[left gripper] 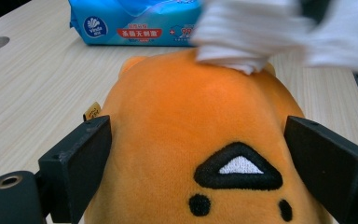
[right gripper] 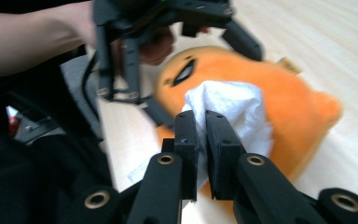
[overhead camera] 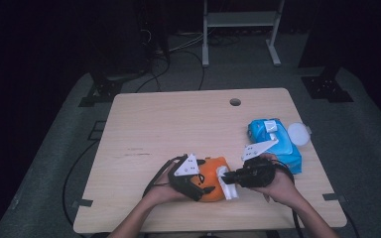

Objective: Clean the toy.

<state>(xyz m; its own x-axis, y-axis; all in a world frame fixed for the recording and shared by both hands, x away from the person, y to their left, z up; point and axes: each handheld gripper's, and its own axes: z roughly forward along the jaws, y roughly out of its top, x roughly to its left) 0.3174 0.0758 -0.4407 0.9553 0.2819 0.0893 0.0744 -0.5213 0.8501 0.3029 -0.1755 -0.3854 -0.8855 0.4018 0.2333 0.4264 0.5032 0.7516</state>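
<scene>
An orange plush toy (overhead camera: 213,176) with a black embroidered face lies near the table's front edge. My left gripper (overhead camera: 201,186) is shut on the plush toy (left gripper: 191,135), one jaw pressed against each of its sides. My right gripper (overhead camera: 229,177) comes in from the right, shut on a white wet wipe (overhead camera: 226,183). The wipe (right gripper: 228,109) bunches out past the closed jaws and rests against the toy (right gripper: 284,102). In the left gripper view the wipe (left gripper: 242,32) touches the far top of the toy.
A blue pack of wet wipes (overhead camera: 275,144) lies at the right of the wooden table (overhead camera: 178,124), with its round white lid (overhead camera: 297,134) beside it. A cable hole (overhead camera: 235,102) sits near the far edge. A white frame (overhead camera: 240,29) stands on the floor beyond.
</scene>
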